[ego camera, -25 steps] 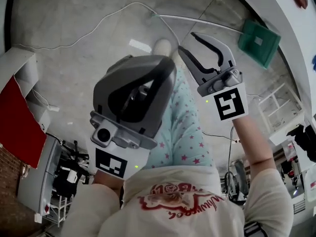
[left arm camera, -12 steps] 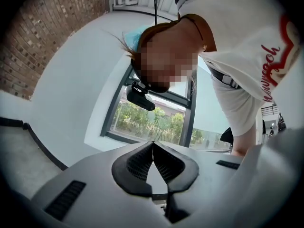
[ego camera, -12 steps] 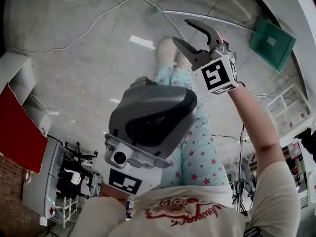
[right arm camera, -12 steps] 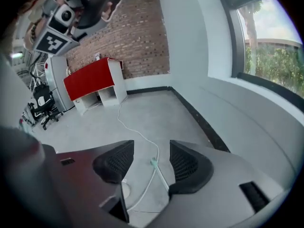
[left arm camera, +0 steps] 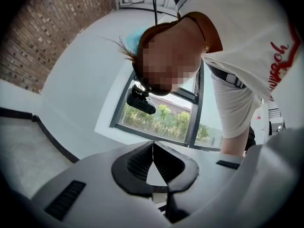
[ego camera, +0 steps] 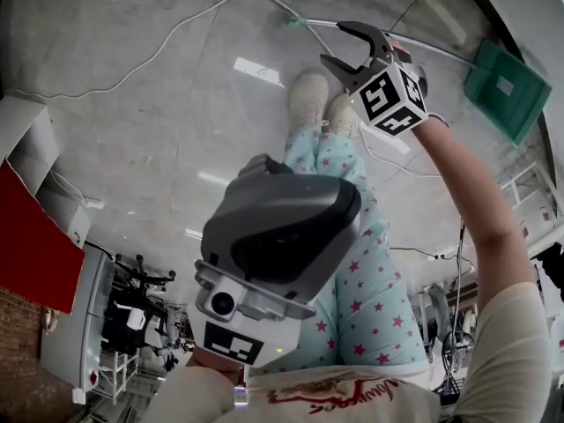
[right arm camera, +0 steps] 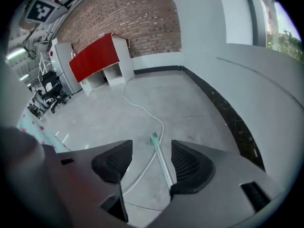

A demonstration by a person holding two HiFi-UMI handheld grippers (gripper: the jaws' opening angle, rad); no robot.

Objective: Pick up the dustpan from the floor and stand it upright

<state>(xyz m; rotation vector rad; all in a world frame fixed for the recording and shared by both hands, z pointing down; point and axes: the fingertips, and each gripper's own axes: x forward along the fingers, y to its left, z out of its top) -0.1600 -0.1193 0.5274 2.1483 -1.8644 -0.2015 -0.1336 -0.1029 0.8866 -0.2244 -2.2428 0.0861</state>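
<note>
On the grey concrete floor (ego camera: 132, 148), by the white wall, the green dustpan (ego camera: 502, 91) lies flat, its long handle (right arm camera: 162, 163) ending in a teal tip beside a white cable (ego camera: 176, 33). The right gripper (ego camera: 332, 42), whose jaws have just been opening, hangs released, with the handle framed between its spread pads but not gripped. The left gripper (left arm camera: 153, 148) is clenched on nothing.

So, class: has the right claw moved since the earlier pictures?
Yes. The right claw has dropped toward the dustpan handle, its jaws opening; the handle lines up between them, not yet gripped.
</note>
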